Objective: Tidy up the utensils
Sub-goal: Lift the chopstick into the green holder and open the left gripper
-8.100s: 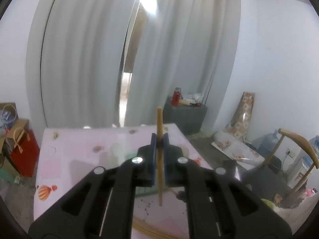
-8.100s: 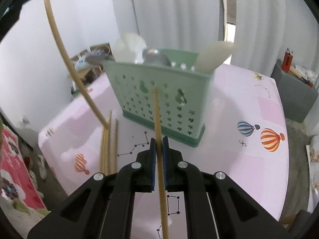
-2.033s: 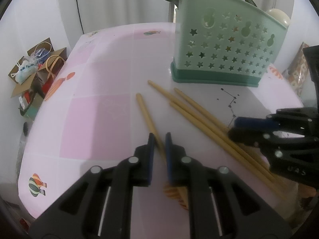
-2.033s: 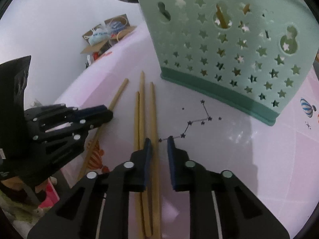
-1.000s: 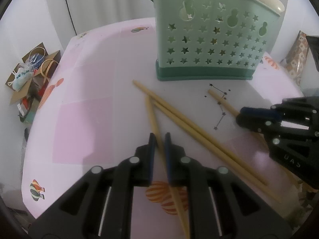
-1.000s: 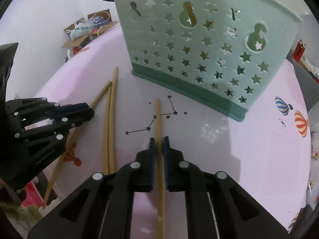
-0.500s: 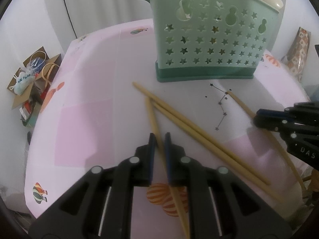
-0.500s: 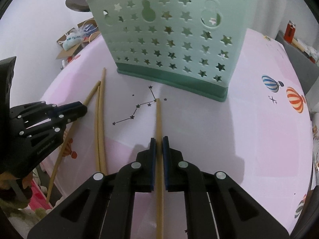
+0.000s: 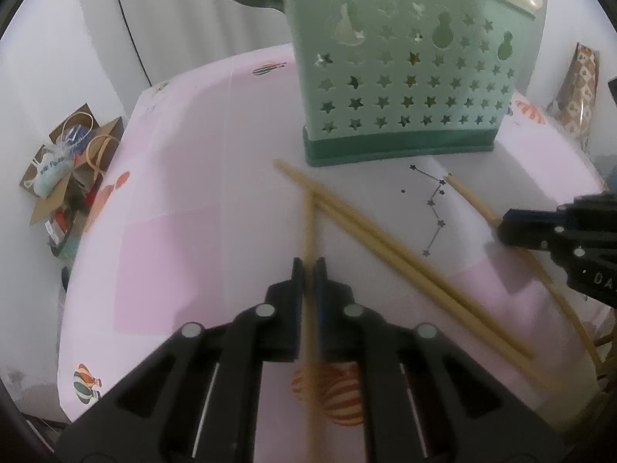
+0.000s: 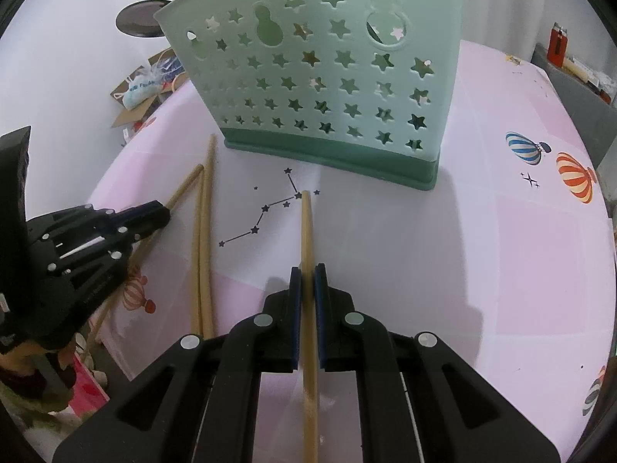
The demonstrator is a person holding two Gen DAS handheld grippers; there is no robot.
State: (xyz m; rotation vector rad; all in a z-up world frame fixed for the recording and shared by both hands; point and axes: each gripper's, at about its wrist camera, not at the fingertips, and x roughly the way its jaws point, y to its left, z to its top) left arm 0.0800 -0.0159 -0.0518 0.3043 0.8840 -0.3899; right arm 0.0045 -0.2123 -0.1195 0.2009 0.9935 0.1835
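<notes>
Pink tablecloth: right hand-held gripper carried its chopstick sideways

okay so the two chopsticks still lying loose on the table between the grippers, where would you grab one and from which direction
Probably mid-shaft, from above, jaws straddling one stick. The two loose chopsticks lie flat and nearly touching on the pink table, so take the outer one near the far ends by the green caddy, where they look slightly parted. Both the left gripper and right gripper already hold a chopstick.
</notes>
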